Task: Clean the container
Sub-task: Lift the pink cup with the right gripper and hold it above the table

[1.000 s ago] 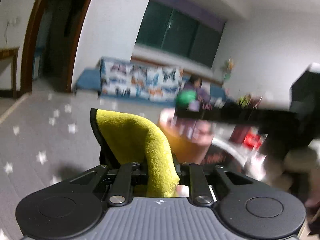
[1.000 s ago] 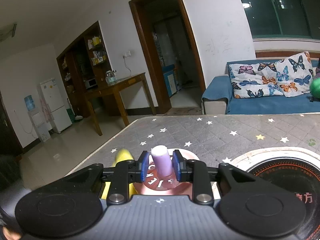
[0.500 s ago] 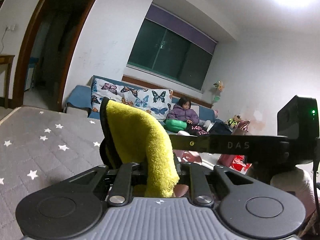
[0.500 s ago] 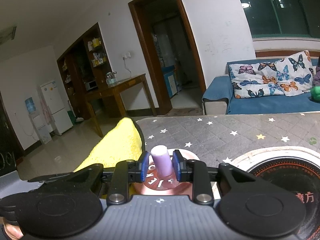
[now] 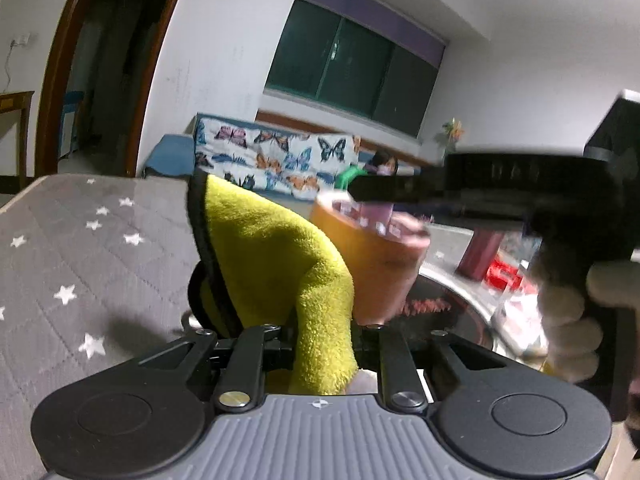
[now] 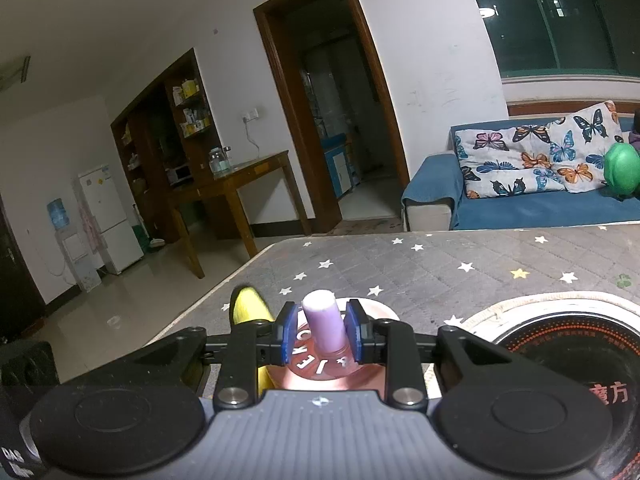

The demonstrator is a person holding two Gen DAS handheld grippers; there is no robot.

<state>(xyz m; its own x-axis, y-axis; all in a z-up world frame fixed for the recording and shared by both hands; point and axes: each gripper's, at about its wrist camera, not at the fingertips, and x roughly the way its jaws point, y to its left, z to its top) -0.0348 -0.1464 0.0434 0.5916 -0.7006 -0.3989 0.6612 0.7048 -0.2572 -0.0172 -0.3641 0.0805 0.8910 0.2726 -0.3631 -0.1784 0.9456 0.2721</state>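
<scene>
Pinched between the blue pads of the right tool (image 6: pixel 320 334), a smooth lilac cylindrical knob (image 6: pixel 322 322) is held atop the pinkish-orange tapered container (image 5: pixel 368 256), above the quilted, star-printed grey counter (image 6: pixel 460 264). A fluffy yellow-green cloth (image 5: pixel 280 264) with dark edging is clamped in the left tool (image 5: pixel 320 344), just beside the container's wall.

cloth (image 5: pixel 276 264) — yellow-green | container (image 5: pixel 372 256) — orange-pink | tablecloth (image 6: pixel 460 264) — grey, white stars
</scene>
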